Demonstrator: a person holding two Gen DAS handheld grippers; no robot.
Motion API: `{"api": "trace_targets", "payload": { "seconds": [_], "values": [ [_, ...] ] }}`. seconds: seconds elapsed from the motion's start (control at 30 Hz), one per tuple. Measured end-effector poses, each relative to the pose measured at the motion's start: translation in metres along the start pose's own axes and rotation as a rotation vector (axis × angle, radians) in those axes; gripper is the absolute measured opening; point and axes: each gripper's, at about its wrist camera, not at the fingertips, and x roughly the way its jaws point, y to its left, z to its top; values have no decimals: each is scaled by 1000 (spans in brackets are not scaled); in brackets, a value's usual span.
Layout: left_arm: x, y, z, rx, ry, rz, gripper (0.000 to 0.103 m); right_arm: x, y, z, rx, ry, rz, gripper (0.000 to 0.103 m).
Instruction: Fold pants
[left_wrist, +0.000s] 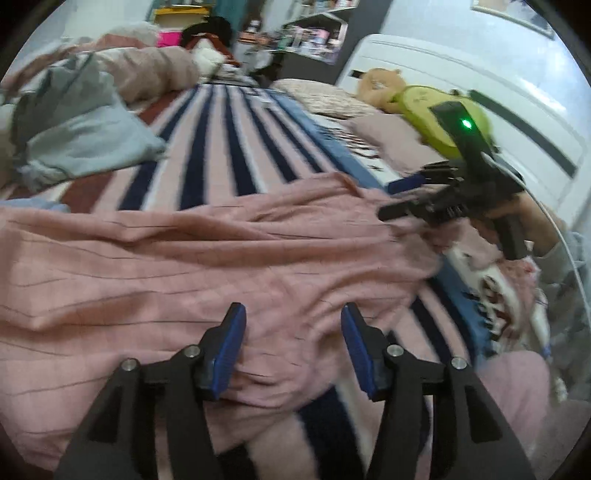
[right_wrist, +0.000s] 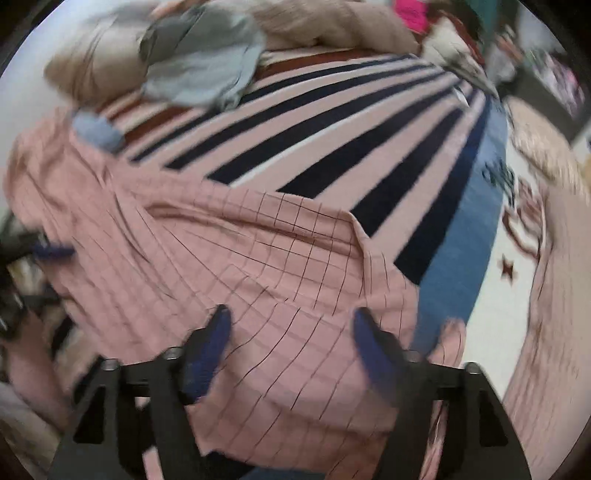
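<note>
Pink pants with a thin dark check (left_wrist: 166, 266) lie spread and wrinkled across a striped bedspread (left_wrist: 221, 147). My left gripper (left_wrist: 293, 321) is open, its blue pads just above the near edge of the pants. In the left wrist view my right gripper (left_wrist: 402, 197) hovers over the right end of the pants, held by a hand. In the right wrist view the pants (right_wrist: 240, 266) fill the middle, and my right gripper (right_wrist: 291, 325) is open just above them. The left gripper (right_wrist: 51, 253) shows at the left edge there.
A grey-blue garment (left_wrist: 81, 125) and a beige blanket (left_wrist: 155, 70) lie at the far side of the bed. A plush toy with a green backpack (left_wrist: 424, 103) sits by a white headboard (left_wrist: 461, 74). Shelves stand behind.
</note>
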Motion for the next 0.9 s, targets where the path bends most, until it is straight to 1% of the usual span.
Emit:
{"api": "trace_targets", "payload": {
  "seconds": [0.07, 0.17, 0.2, 0.27, 0.33, 0.37, 0.43, 0.47, 0.5, 0.53, 0.57, 0.63, 0.73, 0.9],
  "values": [
    [1, 6, 2, -23, -8, 58, 49, 12, 3, 3, -55, 21, 1, 70],
    [1, 13, 4, -40, -23, 120, 50, 25, 3, 4, -80, 65, 32, 68],
    [1, 14, 3, -46, -29, 131, 50, 28, 4, 2, -79, 86, 50, 67],
    [1, 14, 4, -47, -35, 152, 52, 26, 6, -4, -74, 94, 72, 59],
    [2, 15, 4, -44, -34, 161, 52, 19, 12, -11, -96, 93, 76, 40],
    [3, 15, 4, -44, -34, 165, 52, 16, 14, -14, -107, 96, 62, 35],
    [3, 15, 3, -44, -36, 169, 52, 14, 17, -18, -118, 111, 57, 12],
    [3, 16, 2, -46, -38, 170, 52, 13, 18, -19, -122, 116, 50, 7],
    [2, 17, 2, -48, -40, 172, 52, 12, 20, -22, -124, 117, 32, 6],
    [1, 18, 1, -51, -46, 179, 52, 8, 21, -23, -127, 98, 11, 4],
    [0, 18, 1, -52, -50, 191, 52, 6, 22, -24, -125, 86, -4, 4],
    [-2, 20, 0, -53, -62, 221, 52, -3, 20, -21, -89, 44, -52, 3],
    [-5, 25, 0, -67, -75, 249, 52, -13, 17, -10, -46, -21, -105, 3],
    [-9, 30, 1, -80, -94, 285, 53, -15, 14, 8, 8, -80, -158, 2]
  ]
}}
